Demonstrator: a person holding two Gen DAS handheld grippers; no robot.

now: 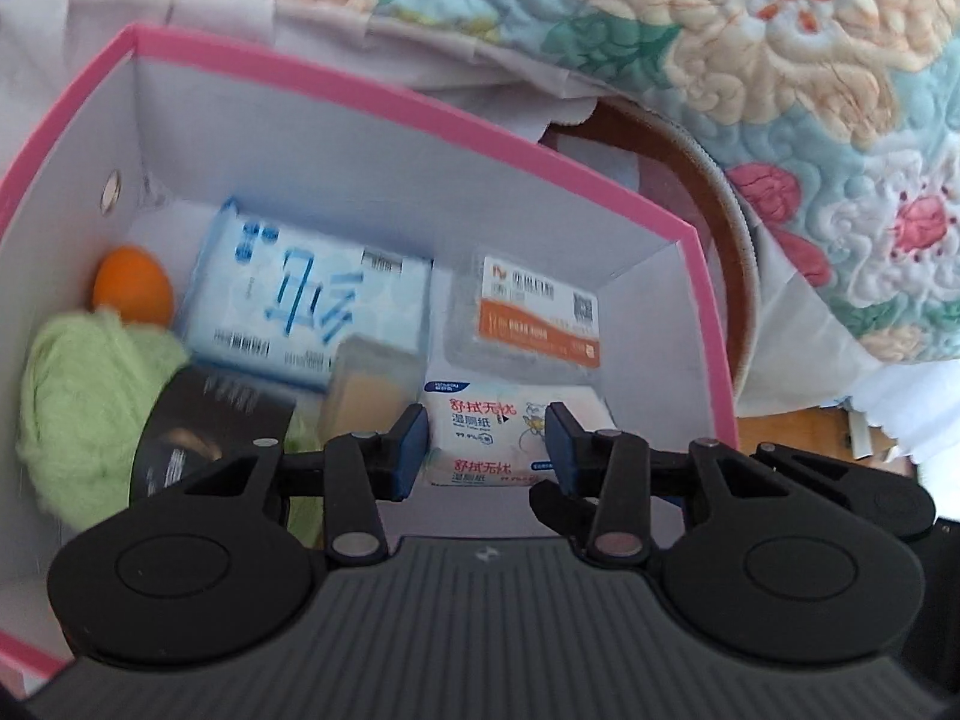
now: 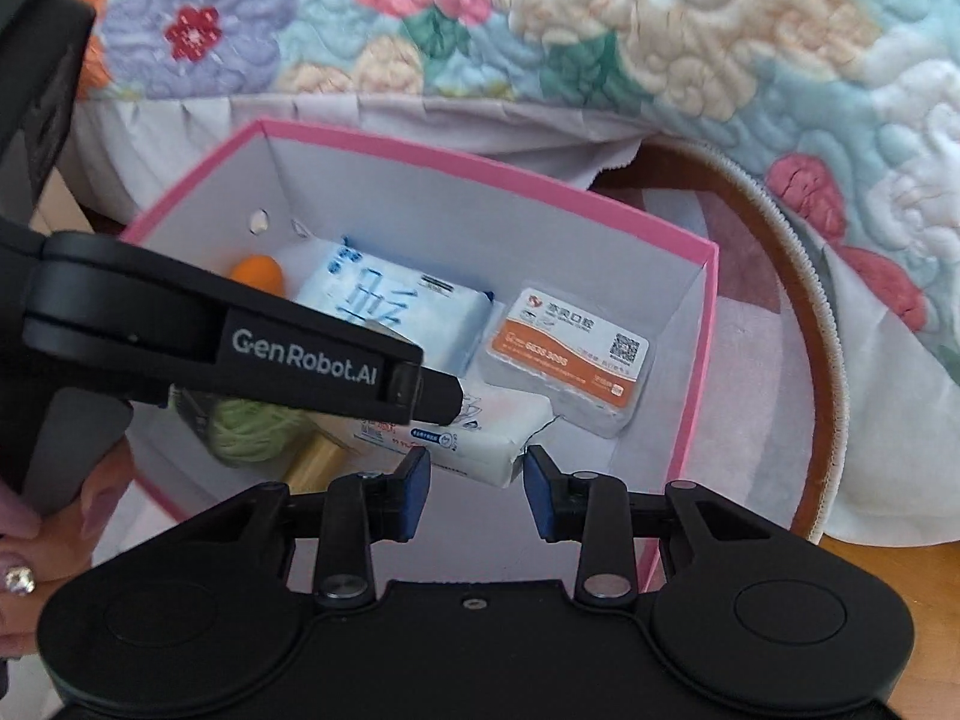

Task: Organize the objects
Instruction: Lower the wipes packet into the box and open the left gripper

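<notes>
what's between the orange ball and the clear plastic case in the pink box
The blue-printed tissue pack lies between orange ball and clear case; both wrist views show it.

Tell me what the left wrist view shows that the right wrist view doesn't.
Left wrist only: a clear look at the black box, which the right wrist view mostly hides behind the left gripper.
Right wrist only: that gripper's lettered side and a hand with a ring.
Both: the pink box holding the orange ball, green yarn, blue pack, card case and wipes pack.
</notes>
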